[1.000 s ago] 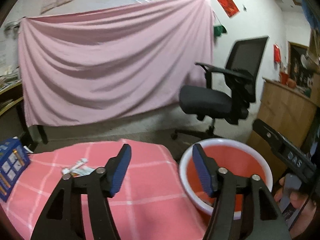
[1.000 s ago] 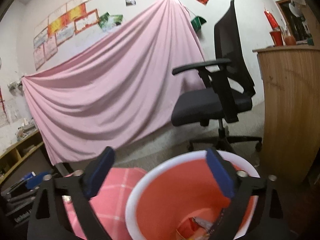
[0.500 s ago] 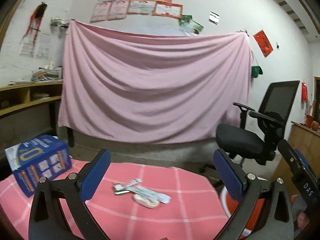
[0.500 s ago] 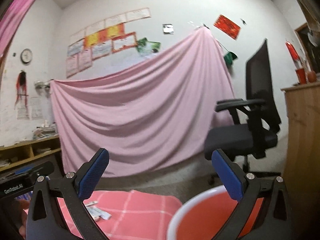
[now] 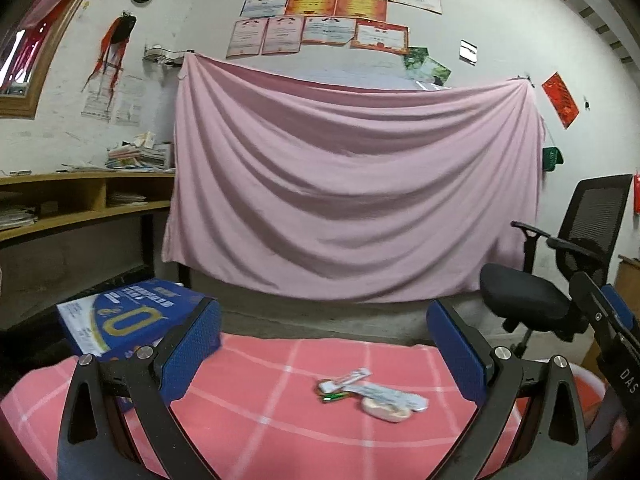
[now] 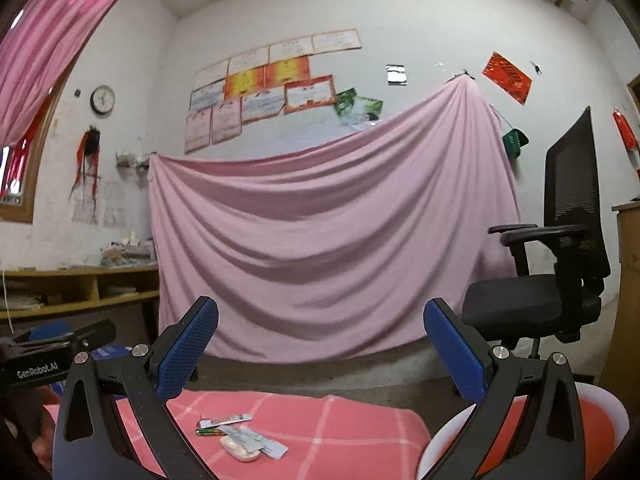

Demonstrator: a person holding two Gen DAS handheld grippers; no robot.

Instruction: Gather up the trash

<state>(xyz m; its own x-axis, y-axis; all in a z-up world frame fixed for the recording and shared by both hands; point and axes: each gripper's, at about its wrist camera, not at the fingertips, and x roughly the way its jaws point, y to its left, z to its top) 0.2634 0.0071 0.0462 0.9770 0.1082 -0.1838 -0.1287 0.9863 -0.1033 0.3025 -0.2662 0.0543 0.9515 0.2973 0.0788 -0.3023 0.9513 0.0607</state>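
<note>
Left wrist view has the left tool (image 5: 322,340) spread wide with nothing between the blue pads, aimed just over the desk (image 5: 256,432) with its pink checked cloth. Sitting in that gap further out is the trash pile (image 5: 370,394): a couple of flat wrappers, something green and a pale rounded piece, all bunched together near the middle of the cloth. My guess is the wide spread is there so the pads can straddle the whole clump instead of picking one scrap at a time.

Right wrist view shows the right tool (image 6: 320,348) equally wide and empty, looking at the same trash pile (image 6: 240,438) from further right. The red bin (image 6: 592,420) with the white rim sits off the desk's right edge, lower than the top, which makes sense: whatever gets grabbed only has to swing sideways and drop in.

The blue box (image 5: 128,320) at the left back corner looks like it's not trash, so it's parked out of the way. Office chair (image 6: 560,288) behind the bin isn't involved.
</note>
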